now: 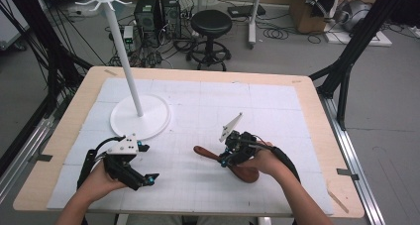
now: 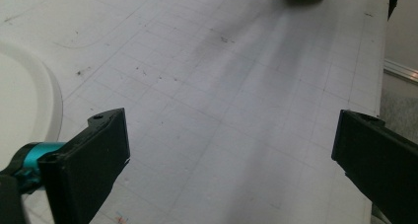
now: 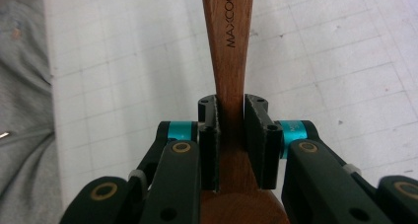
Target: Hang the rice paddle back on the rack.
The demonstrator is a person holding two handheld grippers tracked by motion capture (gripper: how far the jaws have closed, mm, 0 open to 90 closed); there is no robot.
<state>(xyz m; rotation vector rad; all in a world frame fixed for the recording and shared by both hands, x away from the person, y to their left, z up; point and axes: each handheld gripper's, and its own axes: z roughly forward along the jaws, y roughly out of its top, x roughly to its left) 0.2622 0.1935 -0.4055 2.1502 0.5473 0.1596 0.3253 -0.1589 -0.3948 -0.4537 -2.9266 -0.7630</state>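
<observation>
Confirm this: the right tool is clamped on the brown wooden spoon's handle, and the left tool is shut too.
Not quite. The left tool is open, its black jaws wide apart over the white mat in the left gripper view. The right tool does clamp the brown wooden spoon.

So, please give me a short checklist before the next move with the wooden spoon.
1. Right gripper shut on the wooden spoon: ok.
2. Spoon handle centred between the fingers: ok.
3. Left gripper open and holding nothing: ok.
4. Mat between spoon and white stand free of things: ok.
5. Stand upright on its round base: ok.
6. Spoon bowl lifted off the table: cannot tell.
</observation>
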